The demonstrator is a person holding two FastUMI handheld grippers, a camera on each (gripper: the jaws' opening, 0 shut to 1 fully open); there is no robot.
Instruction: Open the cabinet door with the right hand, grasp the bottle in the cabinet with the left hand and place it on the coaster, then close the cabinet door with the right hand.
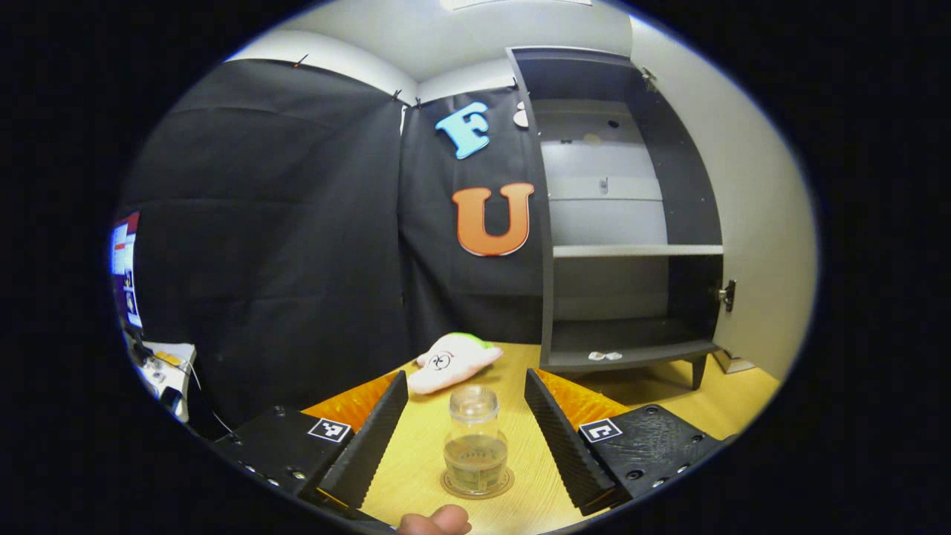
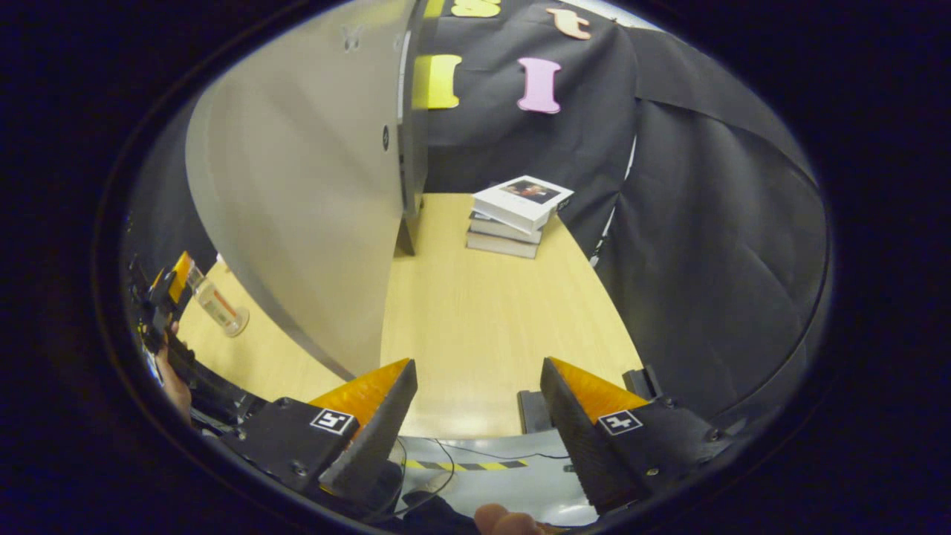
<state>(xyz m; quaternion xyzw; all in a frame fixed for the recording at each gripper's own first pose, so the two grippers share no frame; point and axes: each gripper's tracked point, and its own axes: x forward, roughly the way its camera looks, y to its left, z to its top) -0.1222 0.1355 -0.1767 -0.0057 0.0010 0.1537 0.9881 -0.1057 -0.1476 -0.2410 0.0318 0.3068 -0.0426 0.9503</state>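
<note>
You have a pink-and-white plush toy (image 1: 453, 360) with a green patch lying on the wooden desk (image 2: 475, 327) near its far edge, against the black cloth wall. Your stack of books (image 2: 518, 215) sits at the desk's far right corner, top book skewed. A lit monitor (image 1: 125, 267) stands off the desk's left side.

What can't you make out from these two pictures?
- Left gripper view: the small white bits on the cabinet floor are too small to identify.
- Left gripper view: the bottle covers most of the coaster; only its edge peeks out.
- Right gripper view: the open cabinet door hides the cabinet's inside.
- Right gripper view: the left gripper is tiny at the edge; its grip is unreadable there.
</note>
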